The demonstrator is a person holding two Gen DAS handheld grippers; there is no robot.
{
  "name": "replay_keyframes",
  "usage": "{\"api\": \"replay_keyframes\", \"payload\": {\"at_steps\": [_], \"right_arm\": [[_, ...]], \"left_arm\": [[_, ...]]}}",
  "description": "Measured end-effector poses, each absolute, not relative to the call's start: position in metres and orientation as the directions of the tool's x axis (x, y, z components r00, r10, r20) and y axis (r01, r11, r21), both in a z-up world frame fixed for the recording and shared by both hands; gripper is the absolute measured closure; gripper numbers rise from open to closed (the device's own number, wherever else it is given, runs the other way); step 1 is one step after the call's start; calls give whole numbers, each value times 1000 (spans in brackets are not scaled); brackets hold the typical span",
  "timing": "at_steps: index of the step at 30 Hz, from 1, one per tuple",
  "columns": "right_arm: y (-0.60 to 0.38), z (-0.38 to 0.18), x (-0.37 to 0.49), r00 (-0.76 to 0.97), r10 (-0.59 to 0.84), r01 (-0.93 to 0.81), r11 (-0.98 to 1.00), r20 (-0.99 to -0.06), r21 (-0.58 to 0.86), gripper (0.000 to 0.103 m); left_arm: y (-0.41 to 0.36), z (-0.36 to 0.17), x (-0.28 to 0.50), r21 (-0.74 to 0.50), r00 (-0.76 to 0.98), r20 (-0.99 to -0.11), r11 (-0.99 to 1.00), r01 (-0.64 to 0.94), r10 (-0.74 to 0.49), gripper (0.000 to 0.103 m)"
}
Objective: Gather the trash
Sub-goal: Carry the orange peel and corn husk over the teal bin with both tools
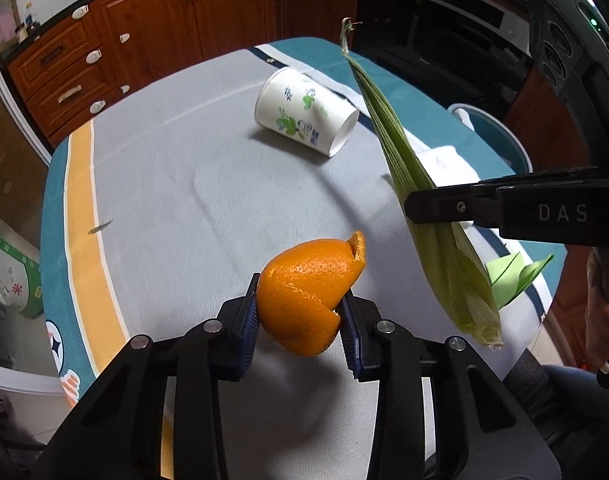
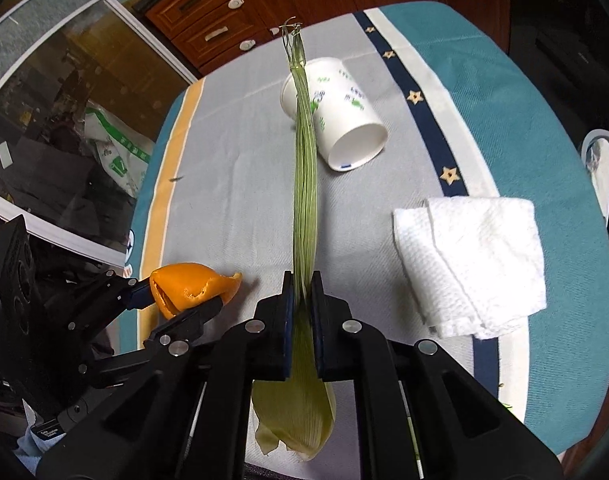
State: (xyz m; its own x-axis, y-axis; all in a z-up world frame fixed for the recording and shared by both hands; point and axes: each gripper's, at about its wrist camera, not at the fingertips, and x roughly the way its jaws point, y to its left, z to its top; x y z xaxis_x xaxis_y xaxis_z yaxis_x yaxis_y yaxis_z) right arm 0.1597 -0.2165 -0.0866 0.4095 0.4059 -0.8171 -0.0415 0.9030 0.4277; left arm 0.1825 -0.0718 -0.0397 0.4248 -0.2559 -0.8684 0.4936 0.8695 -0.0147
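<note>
Left wrist view, hold: the left gripper (image 1: 300, 312) pinches an orange peel (image 1: 310, 294) between its blue pads, lifted clear of the table (image 1: 164, 184), apparently so it can be carried off as trash.
Left wrist view, peel: a curled, dimpled shell of rind, glossy orange, with one torn flap sticking up.
Left wrist view, neighbour: the right gripper (image 1: 414, 208) reaches in from the right, clamped across a corn husk (image 1: 388, 128) that hangs slanted in the air above the cloth.
Left wrist view, left behind: a paper cup (image 1: 304, 114) lies on its side farther back, white with green and blue flower print, mouth turned to the right.
Right wrist view, hold: the right gripper (image 2: 302, 292) is pressed together on the corn husk (image 2: 306, 184), gripped near its broad pale base so the long blade points forward.
Right wrist view, husk: thin, ribbed, pale green, narrowing to a wispy dry tip.
Right wrist view, cloth: a striped grey, teal and yellow tablecloth covers the table (image 2: 232, 184).
Right wrist view, still to collect: the tipped paper cup (image 2: 340, 120) and a folded white paper towel (image 2: 472, 264), soft and quilted, lying flat to the right.
Right wrist view, bin: a pale-rimmed container (image 2: 596, 148) sits off the table's right edge, likely the destination.
Progress: two pieces in hand, two on the table.
</note>
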Motion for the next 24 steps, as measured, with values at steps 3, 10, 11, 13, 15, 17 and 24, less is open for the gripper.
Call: {"api": "replay_keyframes", "payload": {"at_steps": [3, 10, 11, 13, 15, 17, 24], "right_arm": [[-229, -78, 157, 436, 416, -36, 894, -798, 446, 95], [-266, -58, 150, 505, 437, -17, 867, -744, 498, 95], [-274, -55, 149, 518, 438, -11, 863, -735, 506, 95], [-288, -49, 148, 542, 434, 1, 856, -720, 517, 95], [-303, -43, 145, 568, 426, 15, 851, -705, 526, 95], [-325, -38, 141, 596, 415, 36, 842, -688, 539, 95], [-396, -38, 126, 663, 360, 122, 813, -656, 570, 95]], "left_arm": [[-81, -29, 185, -19, 430, -863, 868, 496, -264, 67], [-116, -7, 190, -10, 435, -855, 850, 527, -281, 67], [-123, -4, 191, -8, 436, -854, 843, 537, -285, 67], [-138, 3, 194, 0, 438, -850, 831, 556, -292, 67], [-153, 8, 195, 4, 434, -849, 818, 575, -302, 67], [-173, 13, 198, 4, 423, -850, 800, 600, -313, 67], [-246, 16, 201, 11, 371, -868, 734, 679, -330, 67]]}}
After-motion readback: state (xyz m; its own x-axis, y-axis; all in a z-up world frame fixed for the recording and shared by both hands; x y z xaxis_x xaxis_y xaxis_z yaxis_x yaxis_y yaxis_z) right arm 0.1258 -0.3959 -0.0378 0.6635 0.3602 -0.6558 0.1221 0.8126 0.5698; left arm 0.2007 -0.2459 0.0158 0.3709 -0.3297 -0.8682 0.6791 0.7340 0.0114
